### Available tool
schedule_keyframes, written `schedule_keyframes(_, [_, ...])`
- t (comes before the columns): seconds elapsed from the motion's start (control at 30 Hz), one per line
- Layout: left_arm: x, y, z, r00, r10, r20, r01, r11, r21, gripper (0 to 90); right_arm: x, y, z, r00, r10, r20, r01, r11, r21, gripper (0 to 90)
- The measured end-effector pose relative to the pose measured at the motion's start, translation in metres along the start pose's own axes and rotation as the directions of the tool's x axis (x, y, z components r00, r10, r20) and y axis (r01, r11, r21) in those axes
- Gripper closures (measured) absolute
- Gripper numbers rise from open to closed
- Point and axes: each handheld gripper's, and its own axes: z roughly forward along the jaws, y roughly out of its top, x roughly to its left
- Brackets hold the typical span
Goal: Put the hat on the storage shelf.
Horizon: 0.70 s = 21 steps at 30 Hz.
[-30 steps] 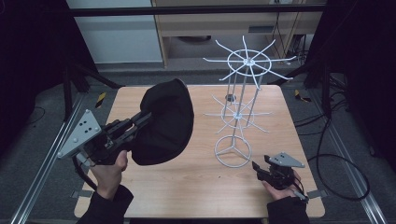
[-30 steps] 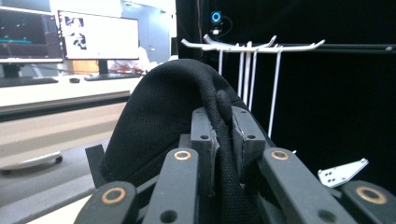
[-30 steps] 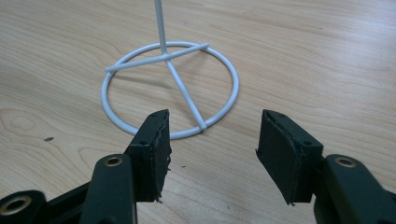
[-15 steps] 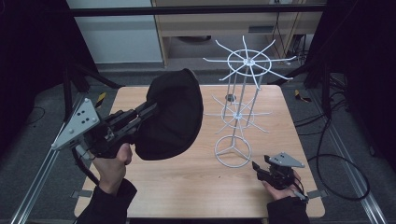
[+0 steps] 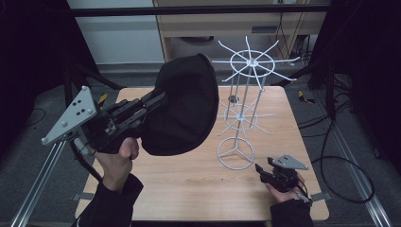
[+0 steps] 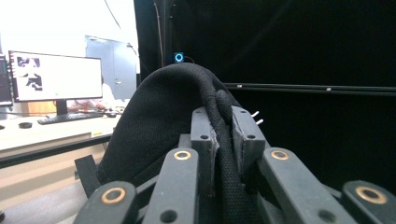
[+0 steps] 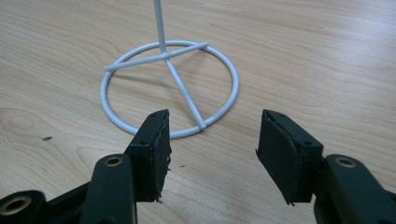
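High view: the wooden bench (image 5: 189, 184) carries a white wire rack (image 5: 239, 113). A black cap (image 5: 182, 111) hangs above the bench's left half, just left of the rack, its edge clamped in the left tongs (image 5: 158, 101). The right tongs (image 5: 261, 171) rest with jaws apart near the rack's ring base.

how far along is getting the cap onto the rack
Done: the left gripper is shut on the cap by its edge and holds it clear of the table.
In hand: the cap hangs in the air beside the white rack.
Left: none of the rack's arms carries it yet. The right gripper rests open near the rack's base ring, holding nothing.
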Motion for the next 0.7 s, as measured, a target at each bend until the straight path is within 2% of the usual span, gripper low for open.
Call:
schedule_keyframes(0.2, [-0.008,0.005,0.015,0.9994,0.004,0.035,-0.004,1.0000,-0.004,80.8,0.000,0.000,0.000,1.0000,0.002,-0.001,-0.002,1.000,-0.001,43.7])
schedule_keyframes(0.37, [-0.011,0.005,0.030,0.9988,0.003,0.048,-0.003,1.0000,-0.003,80.8,0.000,0.000,0.000,1.0000,0.001,-0.004,-0.001,1.000,0.001,43.8])
schedule_keyframes(0.53, [-0.011,-0.003,0.044,0.9980,-0.004,0.063,0.003,0.9998,0.020,80.7,0.000,0.000,0.000,1.0000,0.000,-0.008,0.000,1.000,0.002,43.7])
schedule_keyframes(0.7, [-0.009,-0.016,0.051,0.9977,-0.022,0.065,0.018,0.9981,0.059,80.4,0.001,0.000,0.000,1.0000,0.002,-0.009,-0.002,1.000,0.003,43.7])
